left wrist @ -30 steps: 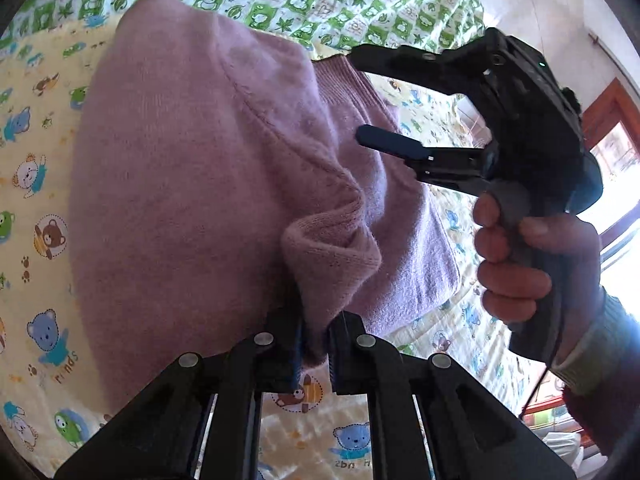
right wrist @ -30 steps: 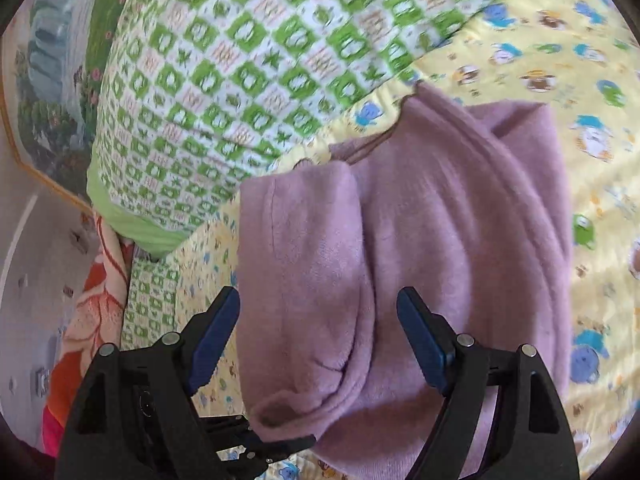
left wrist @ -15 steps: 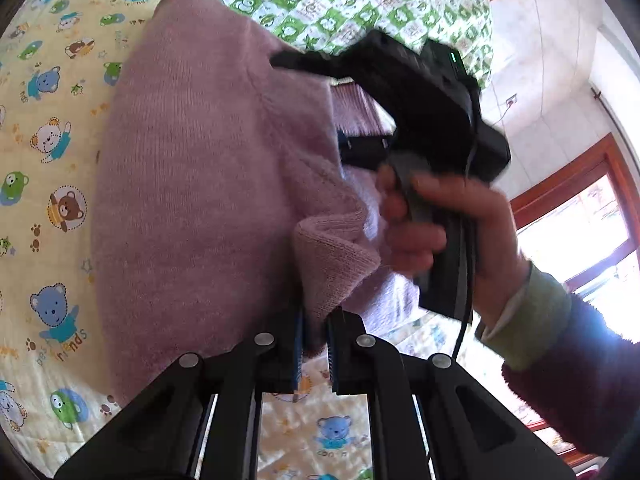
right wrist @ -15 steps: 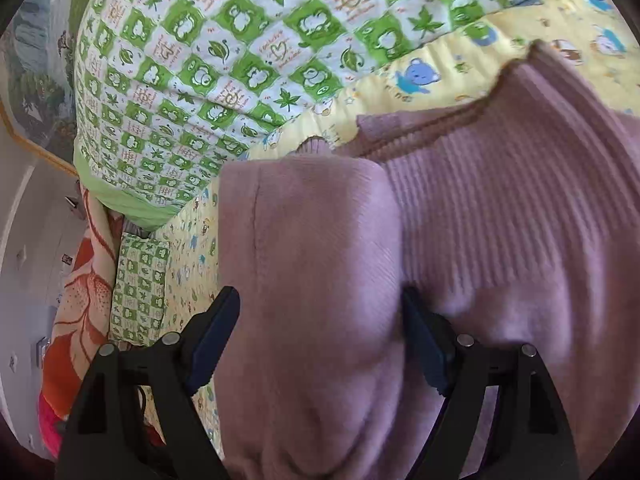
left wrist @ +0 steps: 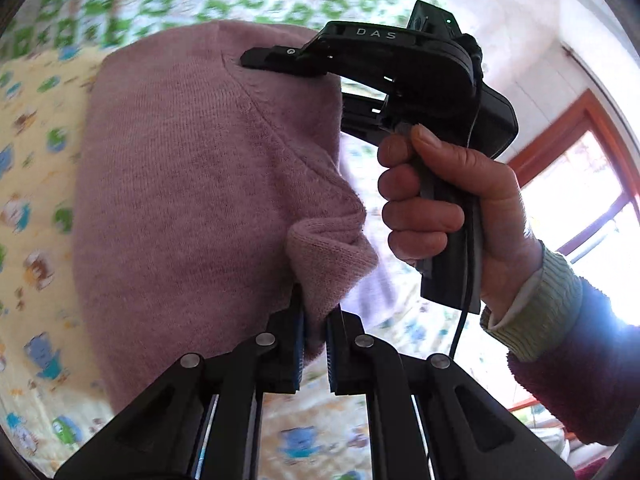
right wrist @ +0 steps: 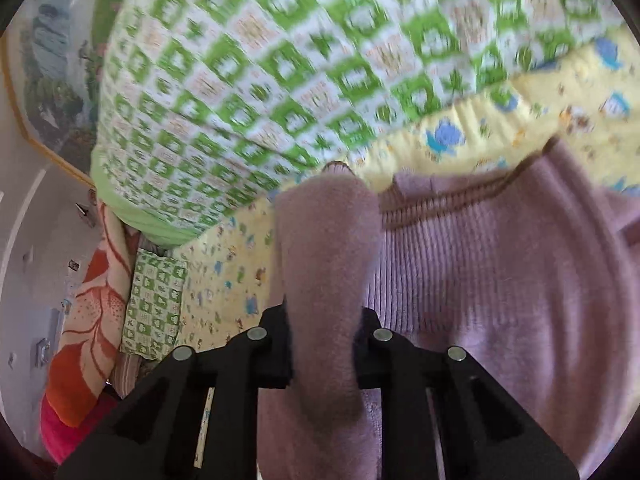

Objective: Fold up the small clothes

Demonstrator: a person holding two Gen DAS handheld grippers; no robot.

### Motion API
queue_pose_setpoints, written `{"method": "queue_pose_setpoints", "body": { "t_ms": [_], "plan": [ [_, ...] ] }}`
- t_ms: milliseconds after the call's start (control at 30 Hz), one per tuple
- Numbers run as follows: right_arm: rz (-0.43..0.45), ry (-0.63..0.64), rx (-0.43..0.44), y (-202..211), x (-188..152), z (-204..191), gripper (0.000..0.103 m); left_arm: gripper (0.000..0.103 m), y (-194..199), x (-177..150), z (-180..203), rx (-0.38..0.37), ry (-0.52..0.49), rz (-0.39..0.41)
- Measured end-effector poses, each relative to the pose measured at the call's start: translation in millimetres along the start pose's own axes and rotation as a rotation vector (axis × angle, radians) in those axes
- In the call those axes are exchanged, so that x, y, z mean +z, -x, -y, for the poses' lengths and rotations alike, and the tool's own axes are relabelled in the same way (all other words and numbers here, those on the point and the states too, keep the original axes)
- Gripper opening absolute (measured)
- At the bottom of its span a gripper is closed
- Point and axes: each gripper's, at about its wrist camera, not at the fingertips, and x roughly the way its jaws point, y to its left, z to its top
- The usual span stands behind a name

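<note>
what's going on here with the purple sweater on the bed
A person is folding a small mauve knitted sweater on a yellow cartoon-print quilt. The left claw is shut on a bunched fold of the knit. The right claw, whose jaws have just been closing, now pinches a rolled part of the same sweater, with the person's right hand gripping its handle.

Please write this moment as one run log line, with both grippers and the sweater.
left hand-held gripper: shut on sweater corner | right hand-held gripper: just closed on folded sleeve | purple sweater: on yellow cartoon blanket
</note>
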Motion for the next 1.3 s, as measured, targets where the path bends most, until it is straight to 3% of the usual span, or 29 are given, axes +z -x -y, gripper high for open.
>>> {"method": "queue_pose_setpoints", "body": {
  "t_ms": [167,333,567,633,800,867,1033,1300],
  "plan": [
    [0.029,0.060,-0.090,41.0,4.3,9.4,0.020,0.007,-32.1,3.3,17.4,-0.038,-0.031,-0.058],
    [0.028,-0.007,-0.173,56.2,-3.8,54.2,0.020,0.007,-67.1,3.3,28.2,-0.033,-0.062,-0.131],
    [0.033,-0.025,-0.175,58.9,-8.5,73.8,0.020,0.007,-80.2,9.0,37.3,-0.027,-0.075,-0.160],
    [0.024,-0.026,-0.187,57.6,-9.0,79.4,0.020,0.007,-96.0,25.6,48.7,-0.025,-0.070,-0.162],
    [0.005,-0.053,-0.209,49.3,-9.1,91.2,0.023,0.010,-100.8,21.5,58.8,0.009,-0.073,-0.176],
    [0.001,-0.085,-0.209,47.8,-11.2,99.8,0.033,0.020,-97.3,21.0,66.4,0.019,-0.092,-0.178],
    [0.041,-0.121,-0.222,67.8,-21.8,98.6,0.043,0.040,-87.9,17.8,77.0,-0.009,-0.121,-0.184],
    [0.104,-0.104,-0.272,110.5,-56.2,71.2,0.044,0.059,-48.0,13.9,78.3,-0.028,-0.120,-0.179]
  ]
}}
